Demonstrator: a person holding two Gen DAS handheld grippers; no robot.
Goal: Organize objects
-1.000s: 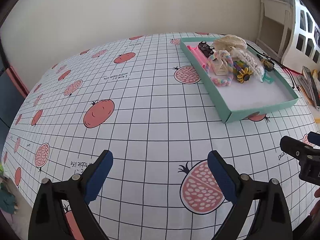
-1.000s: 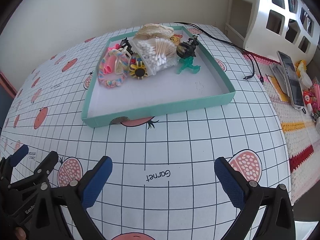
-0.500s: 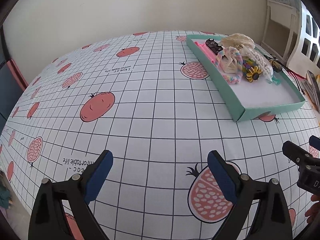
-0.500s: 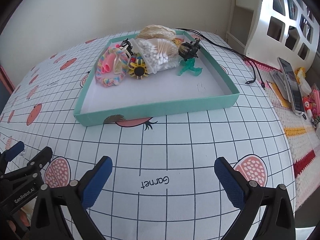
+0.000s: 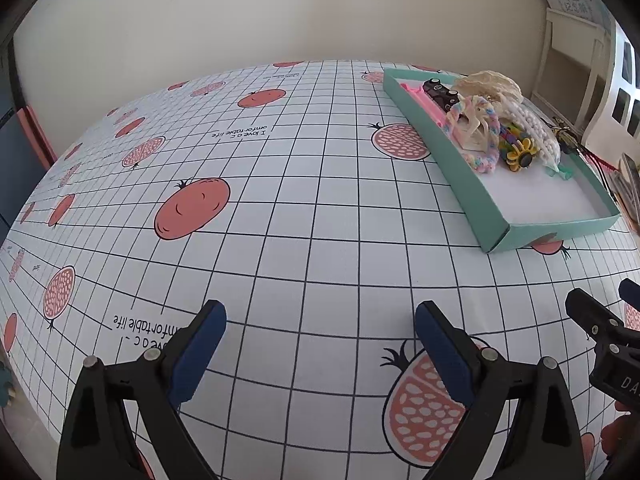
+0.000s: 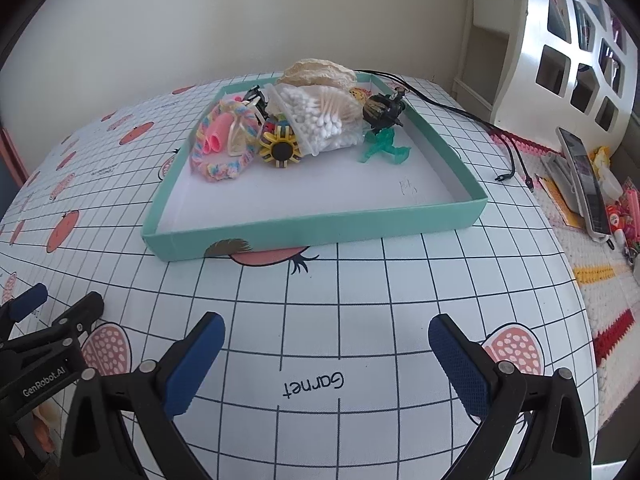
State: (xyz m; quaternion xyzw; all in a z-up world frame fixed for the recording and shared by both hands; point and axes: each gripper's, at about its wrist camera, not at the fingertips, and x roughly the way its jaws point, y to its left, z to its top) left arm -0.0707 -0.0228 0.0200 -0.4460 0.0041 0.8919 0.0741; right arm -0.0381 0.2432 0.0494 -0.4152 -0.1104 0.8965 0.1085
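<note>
LEFT WRIST VIEW
Left hand-held gripper (image 5: 316,340): jaws spread wide, nothing between them; it hovers over bare worktop (image 5: 280,216) covered in a grid cloth printed with fruit.
Tray (image 5: 516,236): shallow teal box, ahead and well to the right of this gripper; its long axis runs away from the camera toward the wall.
Tray contents: heaped at the far end, with a pastel braided loop (image 5: 480,160), a yellow-and-black spoked piece (image 5: 522,154), a pink item (image 5: 428,98) along the left wall, a cream bundle (image 5: 490,82); the near half of the floor is bare white.
Right hand-held gripper (image 5: 600,320): only its left finger shows at the right edge; its state cannot be told from here.

RIGHT WRIST VIEW
Right hand-held gripper (image 6: 326,354): jaws wide, holding nothing, over the cloth just short of the tray's near wall.
Tray (image 6: 320,228): straight ahead and near, long side across the view; judged the nearer arm for any reach into it.
Contents: braided loop (image 6: 224,168) around pink rollers (image 6: 218,132), spoked piece (image 6: 280,150), a bag of cotton swabs (image 6: 320,118), a dark round object (image 6: 382,110), a green figure (image 6: 386,146), cream bundle (image 6: 316,70) at the back.
Outside the tray: black cables (image 6: 472,120) to the right; the cloth in front carries no loose items.
Judgement: everything in view already lies in the tray.
</note>
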